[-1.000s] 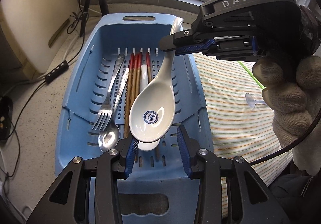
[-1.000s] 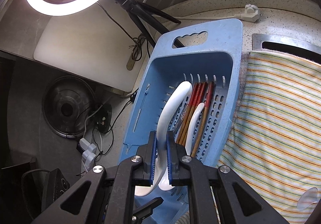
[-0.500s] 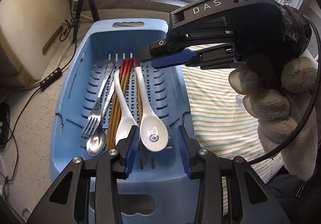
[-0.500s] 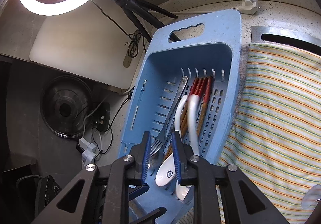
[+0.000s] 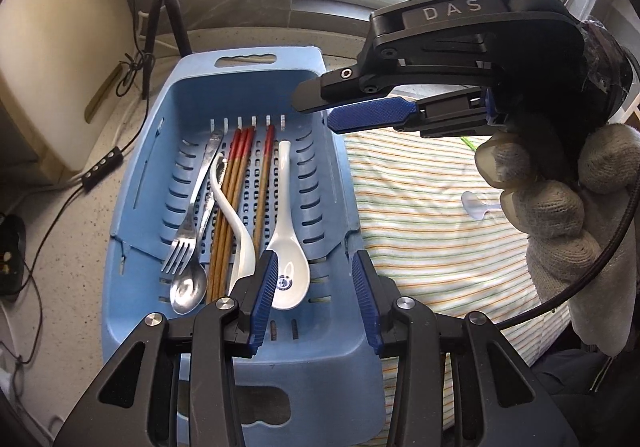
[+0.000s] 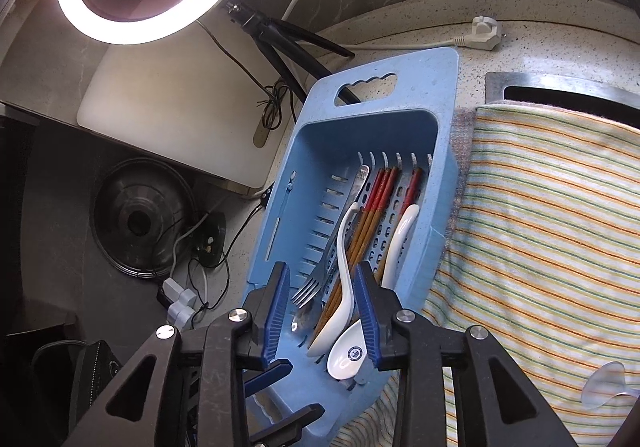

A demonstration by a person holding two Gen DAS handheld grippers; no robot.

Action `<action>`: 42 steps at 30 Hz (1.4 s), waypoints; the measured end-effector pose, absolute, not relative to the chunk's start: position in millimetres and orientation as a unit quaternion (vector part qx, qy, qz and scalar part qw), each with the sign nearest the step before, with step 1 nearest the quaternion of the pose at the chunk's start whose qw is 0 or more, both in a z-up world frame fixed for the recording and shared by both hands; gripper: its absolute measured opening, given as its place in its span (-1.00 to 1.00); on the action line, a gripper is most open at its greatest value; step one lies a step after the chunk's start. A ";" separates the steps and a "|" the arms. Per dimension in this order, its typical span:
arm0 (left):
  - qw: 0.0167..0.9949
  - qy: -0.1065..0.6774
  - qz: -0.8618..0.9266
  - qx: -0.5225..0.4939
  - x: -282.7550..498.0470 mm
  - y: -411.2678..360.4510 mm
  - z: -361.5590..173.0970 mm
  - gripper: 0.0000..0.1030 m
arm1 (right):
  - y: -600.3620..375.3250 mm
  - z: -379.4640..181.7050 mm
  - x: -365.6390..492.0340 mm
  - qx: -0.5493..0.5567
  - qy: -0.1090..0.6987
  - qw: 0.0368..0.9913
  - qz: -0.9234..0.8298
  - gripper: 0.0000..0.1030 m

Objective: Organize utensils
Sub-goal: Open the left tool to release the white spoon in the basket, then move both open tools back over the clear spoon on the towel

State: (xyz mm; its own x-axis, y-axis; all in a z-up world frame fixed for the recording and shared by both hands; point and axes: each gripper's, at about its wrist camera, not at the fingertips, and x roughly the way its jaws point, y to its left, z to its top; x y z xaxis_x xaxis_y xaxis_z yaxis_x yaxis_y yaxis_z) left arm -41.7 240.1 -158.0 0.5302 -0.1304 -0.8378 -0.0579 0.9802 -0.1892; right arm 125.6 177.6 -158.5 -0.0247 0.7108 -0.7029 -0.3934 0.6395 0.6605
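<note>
Right gripper (image 5: 316, 109) above basket (image 5: 140, 183), jaws opening, empty.

Blue tray (image 6: 404, 71) of utensils under opening, empty right hand-held gripper (image 6: 322, 311)

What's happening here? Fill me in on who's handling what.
A person with a pair of tongs in each gloved hand is sorting utensils into a blue slotted tray. A fork, a metal spoon, red-tipped chopsticks and two white ceramic spoons lie lengthwise in it. The right tongs hang over the tray, their jaws opening with nothing gripped. The left tongs hover open at the tray's near end, also empty. A striped towel lies beside the tray.
</note>
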 end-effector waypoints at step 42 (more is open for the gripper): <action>0.852 0.514 -0.097 -0.041 6.8 107.1 -159.8 -0.27 | -64.0 -189.3 163.8 0.023 0.568 0.777 0.270 -0.34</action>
State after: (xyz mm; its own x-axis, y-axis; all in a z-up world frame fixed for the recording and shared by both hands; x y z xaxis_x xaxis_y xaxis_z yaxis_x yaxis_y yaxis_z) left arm 6.8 107.1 -159.8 0.4537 -0.2064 -0.8670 0.1230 0.9780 -0.1684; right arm 163.8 -64.0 -189.3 0.2085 0.4459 -0.8705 -0.3932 0.8532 0.3428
